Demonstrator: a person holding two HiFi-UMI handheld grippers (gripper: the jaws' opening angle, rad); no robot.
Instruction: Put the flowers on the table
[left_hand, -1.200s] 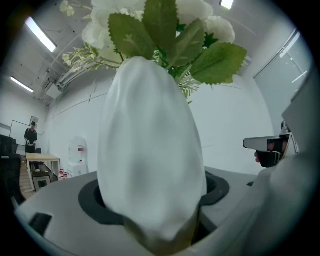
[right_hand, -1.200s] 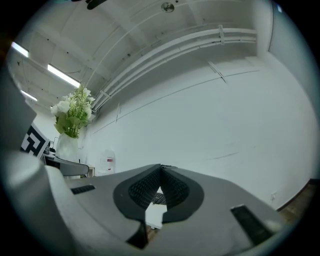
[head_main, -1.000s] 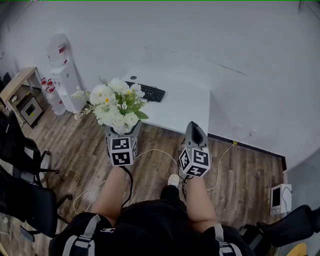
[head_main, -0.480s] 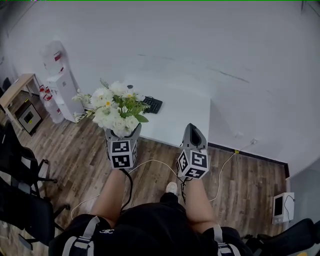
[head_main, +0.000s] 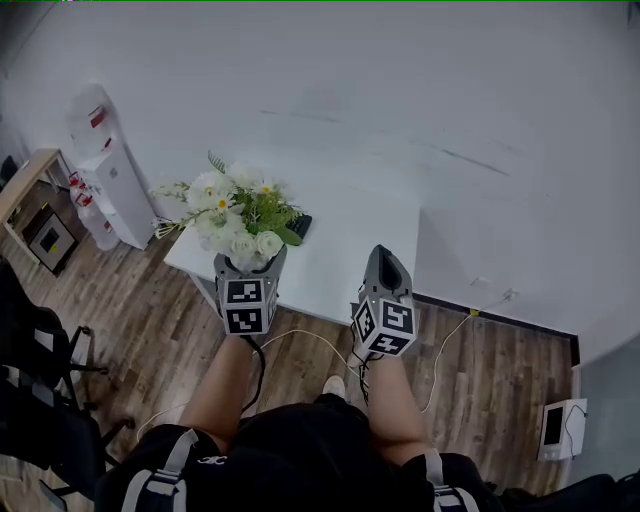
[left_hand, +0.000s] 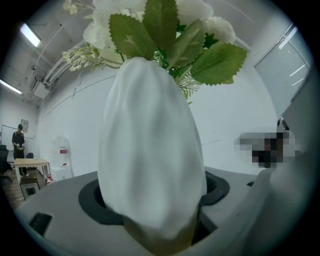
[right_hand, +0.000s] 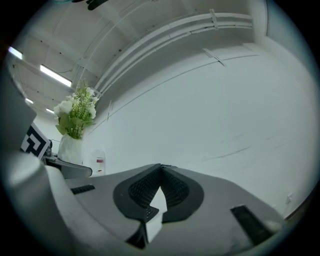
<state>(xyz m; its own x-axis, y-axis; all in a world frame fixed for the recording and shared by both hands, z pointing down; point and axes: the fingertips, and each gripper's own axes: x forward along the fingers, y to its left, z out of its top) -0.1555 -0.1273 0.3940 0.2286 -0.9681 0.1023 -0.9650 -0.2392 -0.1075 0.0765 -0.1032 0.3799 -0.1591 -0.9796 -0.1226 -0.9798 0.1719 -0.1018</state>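
Observation: the left gripper (head_main: 248, 264) has its jaws clamped on the lower body of a white vase (left_hand: 150, 160). The vase carries the flowers (head_main: 240, 212), white blooms with green leaves. The vase is upright and in the air at the near left corner of the white desk (head_main: 355, 245), not yet set down.

The right gripper (head_main: 386, 262) is beside it, jaws pressed together at the tips and holding nothing.

A dark keyboard (head_main: 301, 226) lies on the desk just behind the bouquet.

Recommendation: carry the vase further over the desktop, well in from the edge and short of the keyboard. Hold it vertical (the bouquet looks top-heavy). Lower it until the base sits flat, and only then spread the jaws. The idle gripper could steady the vase if it rocks.
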